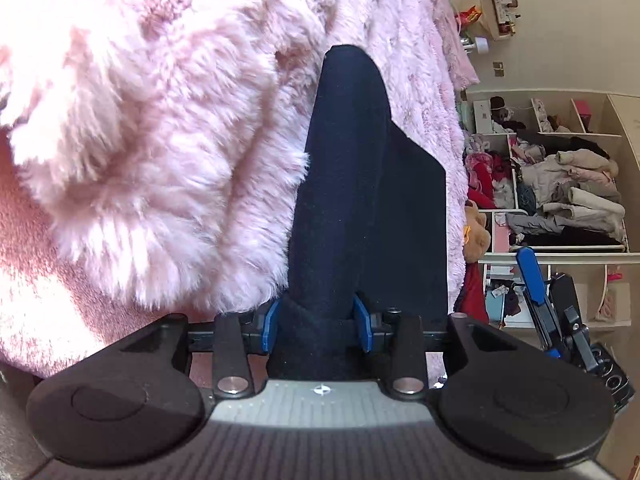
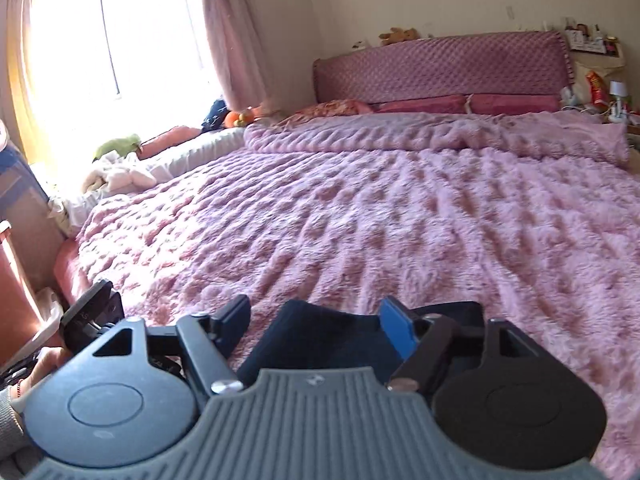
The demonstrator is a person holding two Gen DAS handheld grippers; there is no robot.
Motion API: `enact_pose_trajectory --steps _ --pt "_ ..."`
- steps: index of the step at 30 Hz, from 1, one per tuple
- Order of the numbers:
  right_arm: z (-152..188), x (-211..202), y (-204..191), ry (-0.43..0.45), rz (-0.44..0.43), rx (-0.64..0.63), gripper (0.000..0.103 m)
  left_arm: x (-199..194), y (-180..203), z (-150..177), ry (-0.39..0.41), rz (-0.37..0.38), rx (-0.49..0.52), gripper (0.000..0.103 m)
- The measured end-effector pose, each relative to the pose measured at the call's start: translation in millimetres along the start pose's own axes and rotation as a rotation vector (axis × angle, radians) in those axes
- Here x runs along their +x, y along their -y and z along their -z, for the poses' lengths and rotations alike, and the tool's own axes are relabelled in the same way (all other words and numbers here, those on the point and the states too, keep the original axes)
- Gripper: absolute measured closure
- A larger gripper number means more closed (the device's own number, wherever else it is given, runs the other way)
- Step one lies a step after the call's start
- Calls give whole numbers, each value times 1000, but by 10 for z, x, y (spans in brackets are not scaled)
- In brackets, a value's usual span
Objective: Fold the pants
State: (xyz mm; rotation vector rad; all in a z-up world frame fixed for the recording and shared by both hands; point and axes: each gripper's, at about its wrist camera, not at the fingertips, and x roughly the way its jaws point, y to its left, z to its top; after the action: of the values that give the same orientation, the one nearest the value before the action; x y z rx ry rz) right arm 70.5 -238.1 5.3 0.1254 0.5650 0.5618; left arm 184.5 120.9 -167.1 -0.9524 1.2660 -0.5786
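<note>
The dark navy pants [image 1: 360, 200] lie on a fluffy pink blanket [image 1: 160, 140]. In the left wrist view they stretch away from my left gripper [image 1: 318, 326], whose blue fingers [image 1: 272, 326] are shut on a bunched fold of the cloth. In the right wrist view the pants [image 2: 320, 336] sit between the fingers of my right gripper [image 2: 320, 324]. Its blue fingers [image 2: 396, 330] stand wide apart with the cloth loose between them. My right gripper also shows at the right edge of the left wrist view [image 1: 536, 292].
The pink blanket [image 2: 360, 208] covers a wide bed with a quilted headboard [image 2: 440, 68] and pillows at the far end. Open shelves stuffed with clothes [image 1: 560, 184] stand beside the bed. Soft toys [image 2: 120, 172] lie near a bright window.
</note>
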Motion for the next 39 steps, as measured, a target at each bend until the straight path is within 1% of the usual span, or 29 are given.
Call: enact_pose_trajectory --steps 1,3,5,6,7,9,10,11,12,13,14,15,16,17,18,19,21,23,25,26,27,29,30,31,32,33,36,38,39 --pt "-37 164 -93 -42 -21 -5 26 -22 46 23 20 -9 29 59" --pt "-108 554 -317 -129 6 -35 26 -36 162 64 48 -51 101 57" --pt "-163 933 -487 -244 79 -54 25 25 330 101 63 -85 177 52" --pt "-201 1210 -541 -338 153 -41 26 62 376 112 63 -91 194 50" --pt "-224 1412 -578 -419 209 -28 26 101 406 121 61 -92 199 49" --pt "-213 1819 -594 -571 279 4 27 157 411 117 53 -91 193 49" --pt "-199 1934 -617 -600 292 15 30 174 394 114 53 -87 181 49" --pt "-175 2038 -651 -619 306 7 30 191 367 108 53 -80 161 49" --pt "-118 2154 -708 -640 349 -47 30 199 339 102 53 -73 141 50" --pt "-68 2238 -760 -652 396 -104 38 202 314 97 59 -66 119 51" --pt "-14 2305 -807 -658 436 -163 44 191 274 95 72 -66 95 53" --pt "46 2349 -842 -661 447 -217 48 188 228 100 83 -67 63 58" --pt "82 2365 -872 -653 454 -254 61 189 178 111 92 -59 14 63" --pt "107 2369 -903 -641 476 -280 67 180 119 137 107 -39 -40 67" --pt "106 2359 -916 -629 494 -287 76 175 86 165 115 -26 -75 69" --pt "94 2343 -921 -617 499 -273 80 161 56 201 126 -20 -111 71" --pt "31 2308 -885 -591 496 -198 82 137 31 315 159 -25 -159 73" --pt "-14 2275 -814 -581 487 -136 83 100 58 452 186 -41 -166 75" --pt "-37 2259 -771 -567 477 -103 83 53 98 562 214 -55 -160 76" --pt "-35 2240 -768 -557 474 -107 83 20 105 625 223 -62 -159 77" --pt "-25 2222 -775 -549 473 -119 83 1 113 684 222 -77 -157 82" --pt "-12 2193 -781 -538 463 -142 82 -49 109 781 223 -80 -141 83" --pt "-11 2147 -773 -525 450 -127 80 -96 96 818 228 -74 -136 84" --pt "-23 2126 -773 -502 429 -115 76 -168 94 839 239 -65 -119 85" --pt "-52 2103 -769 -470 401 -109 74 -283 36 897 257 -65 -98 85" --pt "-92 2041 -765 -432 371 -108 74 -329 73 900 275 -75 -74 85" --pt "-243 1741 -773 -313 286 -125 64 -494 234 893 362 -134 33 84" --pt "-318 1551 -763 -262 250 -133 64 -534 296 843 406 -135 64 84" --pt "-356 1474 -758 -260 221 -134 65 -521 297 810 403 -128 68 84"
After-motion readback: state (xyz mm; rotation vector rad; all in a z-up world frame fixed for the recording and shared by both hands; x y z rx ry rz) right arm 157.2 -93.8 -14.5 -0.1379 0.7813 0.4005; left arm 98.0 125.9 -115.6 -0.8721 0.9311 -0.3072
